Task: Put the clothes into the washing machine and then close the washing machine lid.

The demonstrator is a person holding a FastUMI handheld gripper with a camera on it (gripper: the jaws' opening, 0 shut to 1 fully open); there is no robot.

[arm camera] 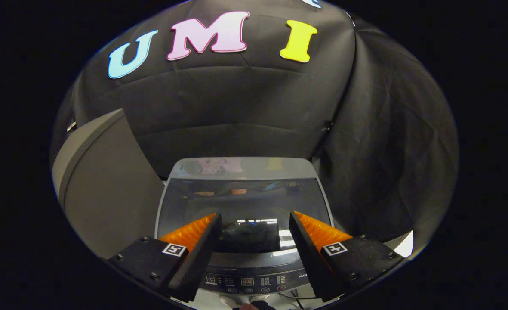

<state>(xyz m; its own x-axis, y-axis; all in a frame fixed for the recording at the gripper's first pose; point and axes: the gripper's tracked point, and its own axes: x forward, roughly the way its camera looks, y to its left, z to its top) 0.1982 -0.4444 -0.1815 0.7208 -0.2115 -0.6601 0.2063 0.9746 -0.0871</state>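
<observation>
**Lid looks down, claw spread and empty above it**

Gripper view: my claw (254, 224) hangs over the washing machine (245, 258), fingers spread wide apart, nothing between them. Each finger (193, 247) points far, out over the glass. The washing machine lid (243, 202) lies beyond and between the fingers. It looks flat and closed, with its dark glass panel reflecting lights and the booth wall. I can't tell whether it is fully seated at the near edge. The control panel (247, 282) sits near, under the finger bases, a row of small buttons and a display. No clothes to point at here, so my guess is they are already inside under the glass, but the glass is too dark and reflective to confirm. A grey cabinet-like box (103, 189) stands left of the machine, just beside it. Black cloth wall (245, 112) is far and to the right.

Step in hand, my judgement: finishing the lid close, or checking it. To do it well I keep the fingers apart and press down flat on the near edge of the lid frame, not on the glass middle. I stay off the control panel buttons. If the lid is seated, I lift straight up and away. Risk: a finger dragging across the panel on retreat.
</observation>
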